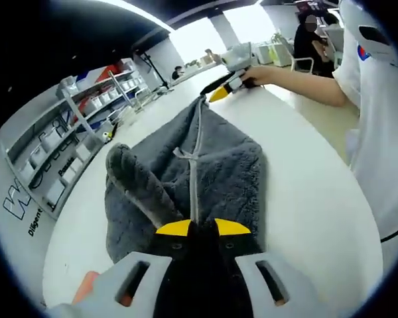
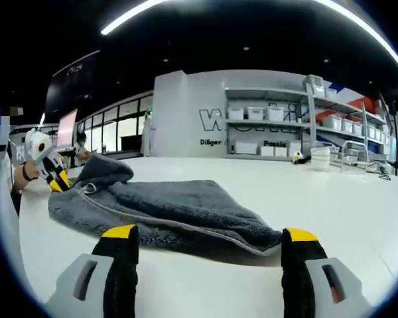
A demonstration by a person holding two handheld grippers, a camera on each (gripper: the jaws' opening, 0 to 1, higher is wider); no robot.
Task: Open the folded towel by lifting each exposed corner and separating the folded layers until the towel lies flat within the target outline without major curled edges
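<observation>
You are working at a long white table (image 2: 358,212) in a large room with a dark ceiling crossed by a curved light strip (image 2: 129,16). Ahead stands a pale wall with dark lettering (image 2: 215,122), and metal shelving (image 2: 278,129) beside it carries white bins. Bright windows (image 2: 116,136) run along the left, and a monitor (image 2: 66,129) sits near them.

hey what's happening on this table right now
A person is unfolding a grey towel on a white table with two handheld grippers. The left gripper is shut on the towel's near edge. The right gripper is open, low on the table facing the towel's far corner. The towel is still folded, with a bunched hump on one side, so it is not flat yet.
</observation>
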